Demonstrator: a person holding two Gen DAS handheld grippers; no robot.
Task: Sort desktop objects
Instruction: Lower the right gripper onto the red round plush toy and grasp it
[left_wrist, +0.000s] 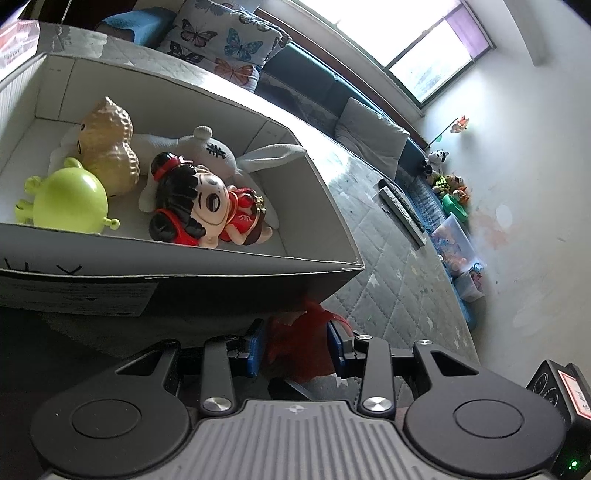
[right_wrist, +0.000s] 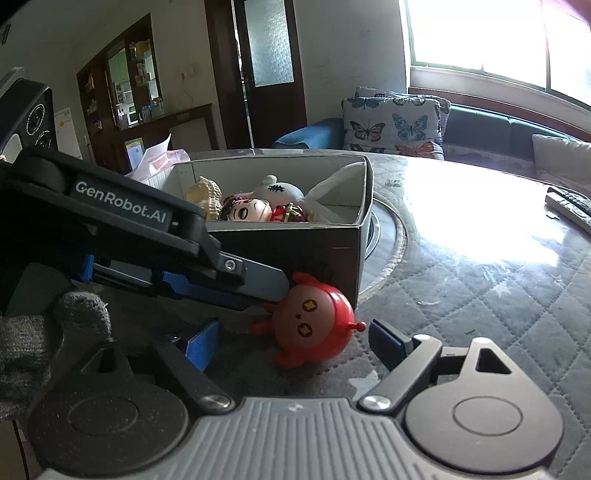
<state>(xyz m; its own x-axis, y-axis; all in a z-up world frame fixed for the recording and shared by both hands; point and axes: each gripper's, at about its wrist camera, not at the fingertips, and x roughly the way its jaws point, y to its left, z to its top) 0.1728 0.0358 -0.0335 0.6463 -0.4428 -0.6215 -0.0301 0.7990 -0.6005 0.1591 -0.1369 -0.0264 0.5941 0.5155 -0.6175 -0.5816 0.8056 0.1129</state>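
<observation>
Left wrist: cardboard box (left_wrist: 317, 206) holds 4 toys: peanut figure (left_wrist: 107, 147), green round toy (left_wrist: 70, 203), white plush (left_wrist: 218, 151), red-dress doll (left_wrist: 207, 206). Left gripper (left_wrist: 297, 350) clamped on red round toy (left_wrist: 299, 343), low beside box.

Right wrist: 1 red round toy (right_wrist: 314, 321) on table (right_wrist: 480, 295), touching box wall, outside. Right gripper (right_wrist: 291, 343) spread wide, empty. Judging: 4 sorted, 1 left.
</observation>
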